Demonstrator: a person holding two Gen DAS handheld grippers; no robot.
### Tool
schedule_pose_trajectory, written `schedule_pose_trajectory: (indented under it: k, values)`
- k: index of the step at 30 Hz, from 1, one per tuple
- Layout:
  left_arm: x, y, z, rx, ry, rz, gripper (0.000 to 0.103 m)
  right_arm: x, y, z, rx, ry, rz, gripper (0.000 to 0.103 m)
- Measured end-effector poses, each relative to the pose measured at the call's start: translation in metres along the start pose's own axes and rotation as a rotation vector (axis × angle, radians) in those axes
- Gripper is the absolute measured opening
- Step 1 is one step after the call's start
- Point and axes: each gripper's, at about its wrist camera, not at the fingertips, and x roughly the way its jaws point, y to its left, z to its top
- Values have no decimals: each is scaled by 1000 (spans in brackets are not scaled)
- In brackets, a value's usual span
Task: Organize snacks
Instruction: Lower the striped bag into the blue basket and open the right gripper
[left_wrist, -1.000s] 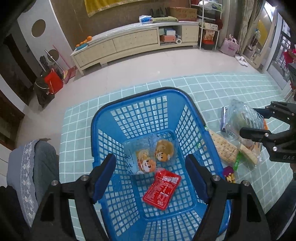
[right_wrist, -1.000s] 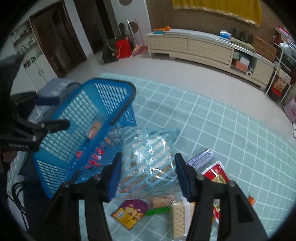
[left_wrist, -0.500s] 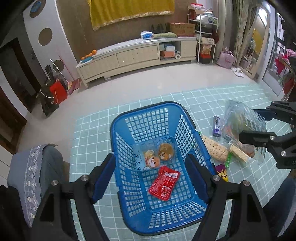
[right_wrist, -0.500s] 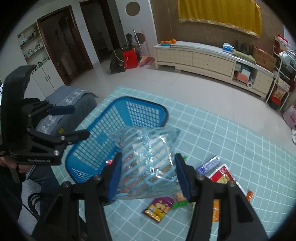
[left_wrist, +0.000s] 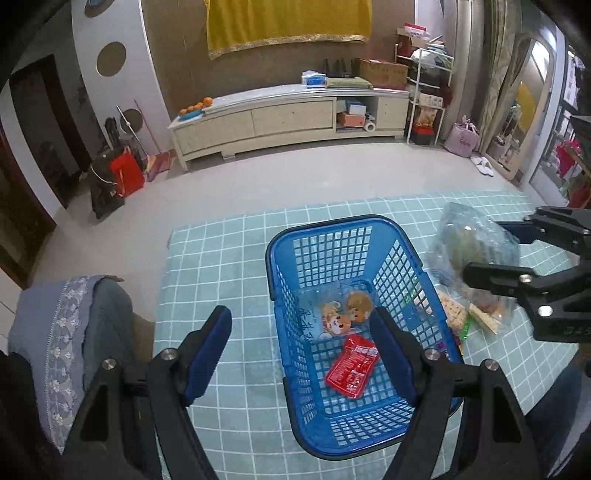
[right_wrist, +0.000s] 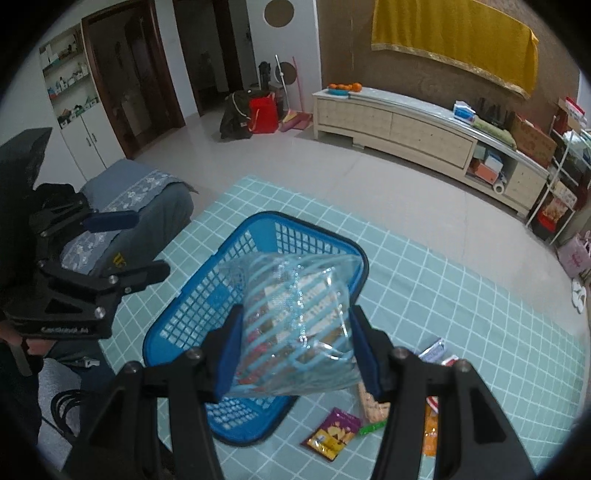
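A blue plastic basket (left_wrist: 343, 229) stands on the teal grid mat (left_wrist: 221, 266). In it lie a red packet (left_wrist: 352, 367) and a clear packet with cartoon animals (left_wrist: 340, 310). My right gripper (right_wrist: 295, 319) is shut on a clear, blue-striped snack bag (right_wrist: 291, 295) and holds it in the air. In the left wrist view that bag (left_wrist: 476, 251) and the right gripper (left_wrist: 491, 251) hang beside the basket's right rim. My left gripper (left_wrist: 301, 317) is open and empty, high above the basket's near left side. The right wrist view shows the basket (right_wrist: 192, 321) and left gripper (right_wrist: 147, 243).
Loose snacks lie on the mat right of the basket: a purple packet (right_wrist: 330, 437), crackers (right_wrist: 373, 404), an orange packet (right_wrist: 430, 432) and a small purple bar (right_wrist: 434, 349). A grey-blue cushioned seat (left_wrist: 70, 339) borders the mat on the left. A long cabinet (left_wrist: 288, 118) stands far off.
Both grippers have risen and drawn back, so the basket looks smaller and lower. The striped bag has gone up off the mat with the right gripper. Neither grip has changed.
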Motion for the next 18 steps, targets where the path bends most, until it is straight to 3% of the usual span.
schedule_pose_trajectory:
  k: [18]
  values:
    - [51,24,10,-36,48,30,76,71,1,14,-15,98,-73,60]
